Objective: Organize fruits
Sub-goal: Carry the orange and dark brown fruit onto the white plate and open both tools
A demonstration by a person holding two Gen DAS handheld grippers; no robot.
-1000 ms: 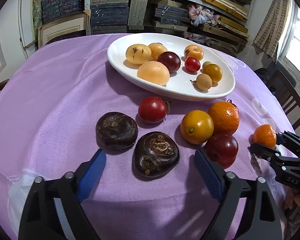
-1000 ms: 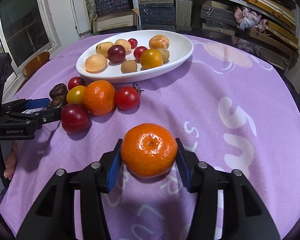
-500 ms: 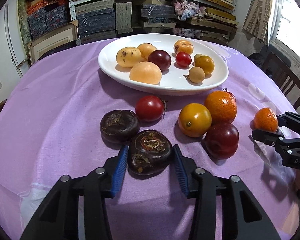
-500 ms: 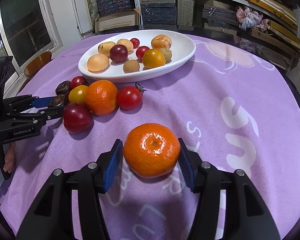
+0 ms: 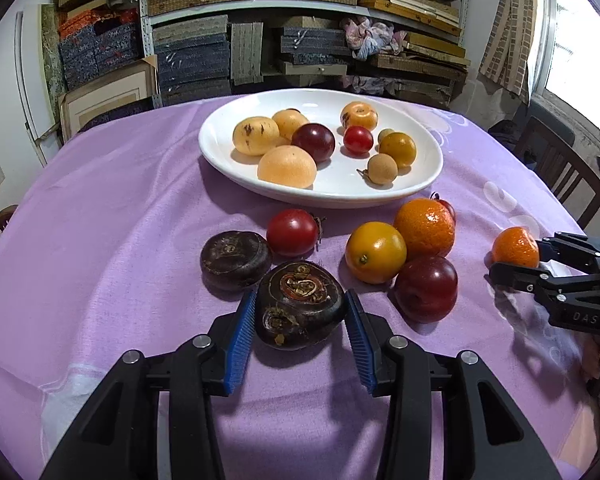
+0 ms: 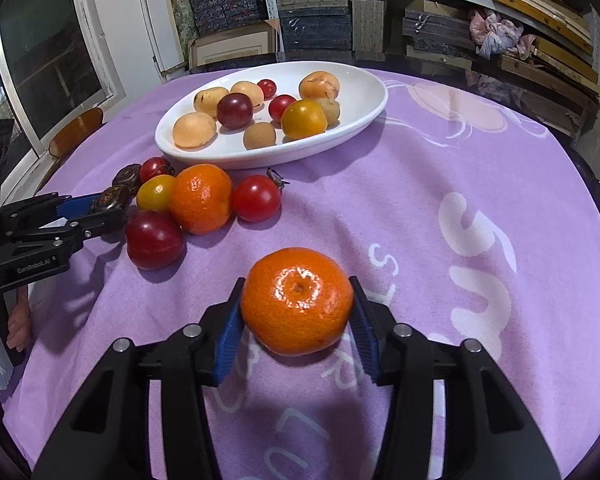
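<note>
My left gripper (image 5: 300,320) is shut on a dark brown water chestnut (image 5: 300,310), lifted just off the purple cloth; it also shows in the right wrist view (image 6: 114,198). My right gripper (image 6: 296,312) is shut on a small mandarin (image 6: 297,300), seen in the left wrist view (image 5: 515,247) at the right. A white oval plate (image 5: 380,196) holding several fruits lies beyond. A second water chestnut (image 5: 236,258), a red tomato (image 5: 293,232), a yellow fruit (image 5: 375,252), a larger mandarin (image 5: 425,227) and a dark red plum (image 5: 426,288) lie loose before the plate.
Another red tomato (image 6: 256,198) lies by the larger mandarin (image 6: 201,198). The round table's cloth (image 6: 480,208) has white lettering at the right. Wooden chairs (image 5: 560,168) stand by the table. Shelves of stacked boxes (image 5: 300,40) fill the back wall.
My left gripper closed on the near water chestnut and raised it slightly. My right gripper keeps hold of the small mandarin and has lifted a little.
</note>
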